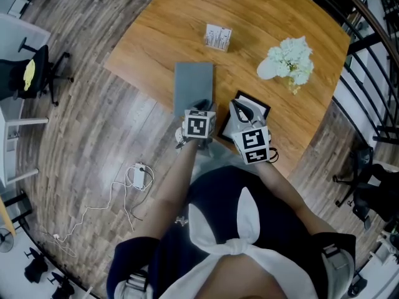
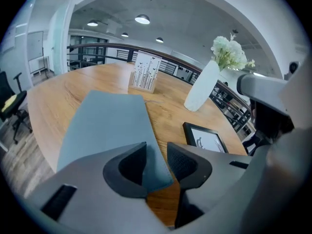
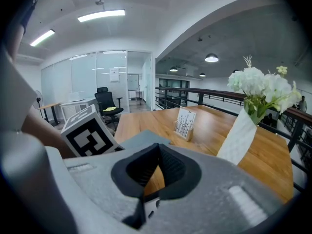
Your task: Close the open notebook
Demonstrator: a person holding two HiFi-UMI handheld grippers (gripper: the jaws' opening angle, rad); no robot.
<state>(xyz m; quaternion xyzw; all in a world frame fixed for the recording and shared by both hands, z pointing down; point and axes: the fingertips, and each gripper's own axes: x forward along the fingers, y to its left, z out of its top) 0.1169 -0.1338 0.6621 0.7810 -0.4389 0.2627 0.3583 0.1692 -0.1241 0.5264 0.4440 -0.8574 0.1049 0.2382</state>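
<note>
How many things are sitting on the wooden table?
4: a grey notebook at the near edge, a picture frame right of it, a card stand behind it, a vase of flowers far right. Part of the near edge is covered.

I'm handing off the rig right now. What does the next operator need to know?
Left tongs: open, with the near corner of the notebook between them, not gripped.
Right tongs: shut, empty.
Notebook: lies flat and closed on the table, near its edge.
Done: the closing, it seems.
Left: probably just back the left tongs off the corner.
</note>
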